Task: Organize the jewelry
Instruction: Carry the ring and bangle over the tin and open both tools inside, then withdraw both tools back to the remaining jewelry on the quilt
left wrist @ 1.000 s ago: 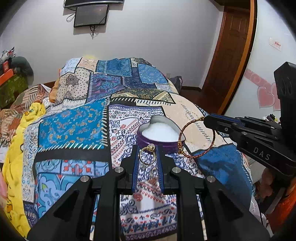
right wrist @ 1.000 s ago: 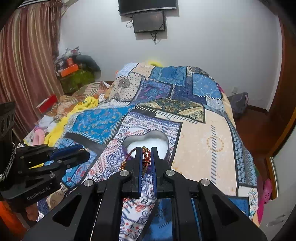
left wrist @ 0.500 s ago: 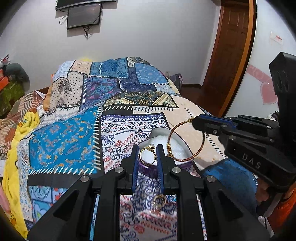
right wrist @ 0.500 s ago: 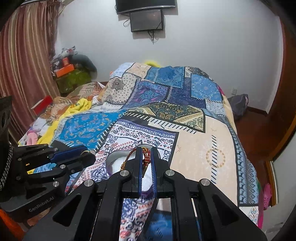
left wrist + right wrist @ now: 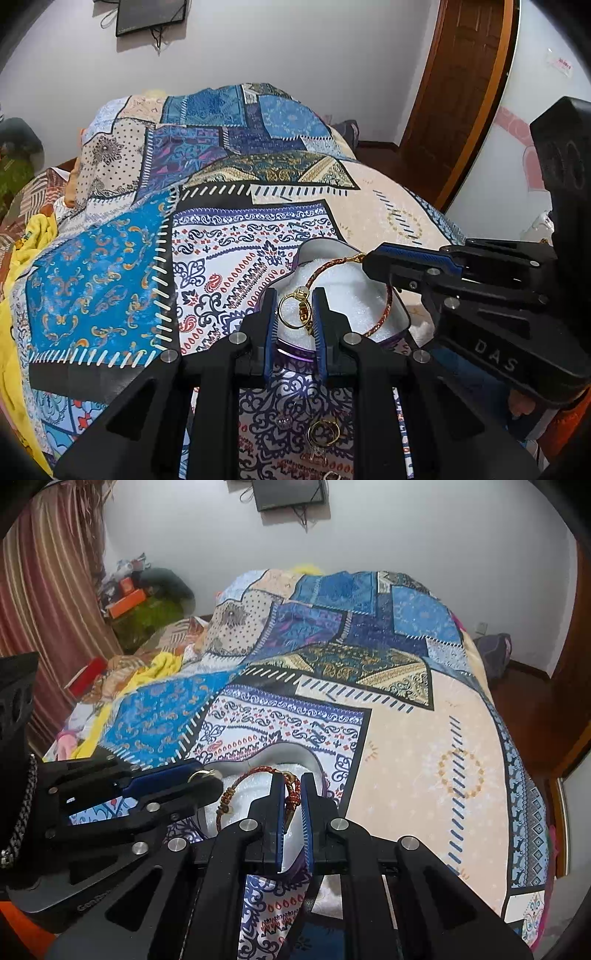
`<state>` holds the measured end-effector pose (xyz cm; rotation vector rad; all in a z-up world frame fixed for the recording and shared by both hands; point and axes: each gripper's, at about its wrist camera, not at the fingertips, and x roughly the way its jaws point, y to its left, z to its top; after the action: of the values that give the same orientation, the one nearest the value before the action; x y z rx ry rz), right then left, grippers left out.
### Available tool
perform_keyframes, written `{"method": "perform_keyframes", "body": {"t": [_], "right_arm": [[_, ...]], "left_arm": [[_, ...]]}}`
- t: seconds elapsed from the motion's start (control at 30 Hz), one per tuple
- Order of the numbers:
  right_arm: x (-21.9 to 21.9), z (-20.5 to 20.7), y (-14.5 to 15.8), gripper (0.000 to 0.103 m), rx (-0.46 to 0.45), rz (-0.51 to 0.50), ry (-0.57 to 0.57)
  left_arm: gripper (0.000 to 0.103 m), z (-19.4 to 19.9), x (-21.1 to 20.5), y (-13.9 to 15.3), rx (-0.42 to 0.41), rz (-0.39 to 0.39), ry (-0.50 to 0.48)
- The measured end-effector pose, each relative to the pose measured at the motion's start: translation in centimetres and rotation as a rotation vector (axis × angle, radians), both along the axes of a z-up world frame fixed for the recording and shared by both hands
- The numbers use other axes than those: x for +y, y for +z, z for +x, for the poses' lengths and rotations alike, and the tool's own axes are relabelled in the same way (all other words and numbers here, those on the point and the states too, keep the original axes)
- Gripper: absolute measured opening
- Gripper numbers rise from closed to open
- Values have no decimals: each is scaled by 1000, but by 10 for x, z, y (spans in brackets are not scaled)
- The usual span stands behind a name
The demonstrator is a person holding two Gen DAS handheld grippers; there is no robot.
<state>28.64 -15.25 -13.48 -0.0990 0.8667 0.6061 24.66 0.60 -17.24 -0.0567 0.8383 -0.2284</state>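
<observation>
A purple heart-shaped box with a white lining stands on the patchwork bedspread; it also shows in the right wrist view. My left gripper is shut on a gold ring and holds it over the box's near edge. My right gripper is shut on a red and gold cord bracelet that hangs over the box; the bracelet also shows in the left wrist view. The two grippers are close together above the box.
Loose gold rings and a small stone piece lie on the bedspread in front of the box. The bed's right edge drops to a wooden floor by a door. Clutter and a curtain stand at the left.
Both grippers have moved forward and down to hang over the box, carrying the ring and the bracelet. The box now sits right under both sets of fingers.
</observation>
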Motion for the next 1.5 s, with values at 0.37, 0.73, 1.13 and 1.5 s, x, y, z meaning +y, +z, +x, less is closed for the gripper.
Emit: {"method": "perform_keyframes", "body": {"t": [0.37, 0.73, 1.13, 1.5], "right_arm": [[1, 4, -6, 8, 25, -18, 3], [0, 1, -2, 19, 14, -31, -3], [-6, -17, 21, 30, -33, -16, -20], [-15, -52, 51, 31, -105, 7, -30]], "left_arm": [[17, 6, -2, -2, 18, 8, 4], [17, -3, 1, 11, -14, 29, 15], [18, -27, 7, 37, -74, 71, 48], [19, -68, 11, 68, -124, 79, 76]]}}
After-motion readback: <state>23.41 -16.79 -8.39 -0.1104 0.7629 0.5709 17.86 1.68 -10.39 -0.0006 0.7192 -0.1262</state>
